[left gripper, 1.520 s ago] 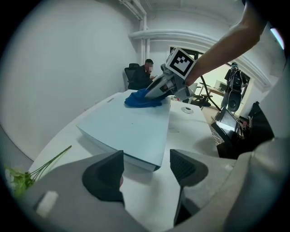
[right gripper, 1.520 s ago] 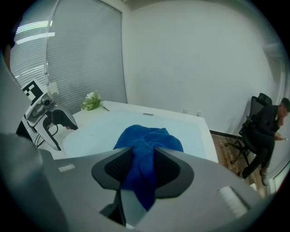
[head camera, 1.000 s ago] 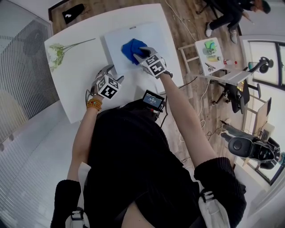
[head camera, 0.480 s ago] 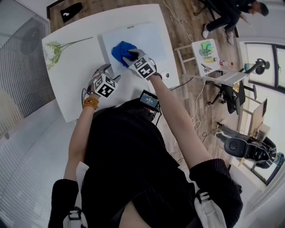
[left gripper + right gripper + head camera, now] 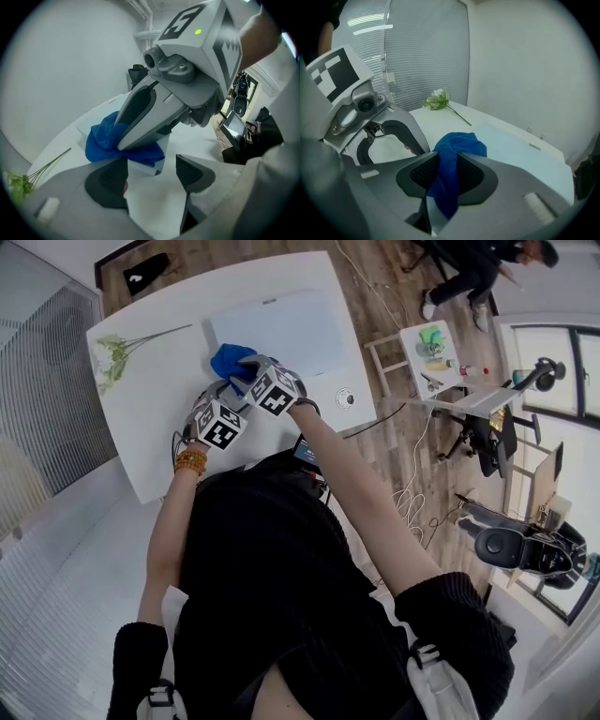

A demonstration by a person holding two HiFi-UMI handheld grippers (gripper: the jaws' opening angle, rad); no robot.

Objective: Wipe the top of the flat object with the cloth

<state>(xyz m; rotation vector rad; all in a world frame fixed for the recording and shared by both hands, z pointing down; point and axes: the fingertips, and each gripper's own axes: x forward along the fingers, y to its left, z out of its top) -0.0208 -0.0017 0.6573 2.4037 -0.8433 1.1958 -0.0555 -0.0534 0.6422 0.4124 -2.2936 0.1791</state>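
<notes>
The right gripper (image 5: 446, 174) pinches the blue cloth (image 5: 461, 143), and its jaws have just been squeezing tighter. The cloth sits on the near corner of the flat object (image 5: 291, 329), mid tabletop (image 5: 141, 409). The left gripper (image 5: 150, 173) is spread wide, holding nothing.

I am pinching the crumpled blue cloth (image 5: 228, 361) in my right gripper (image 5: 445, 177), whose jaws have just been closing on it; it is bunching over one corner of the flat object (image 5: 291, 329); this pale panel is lying flat on the white table (image 5: 169, 418).
</notes>
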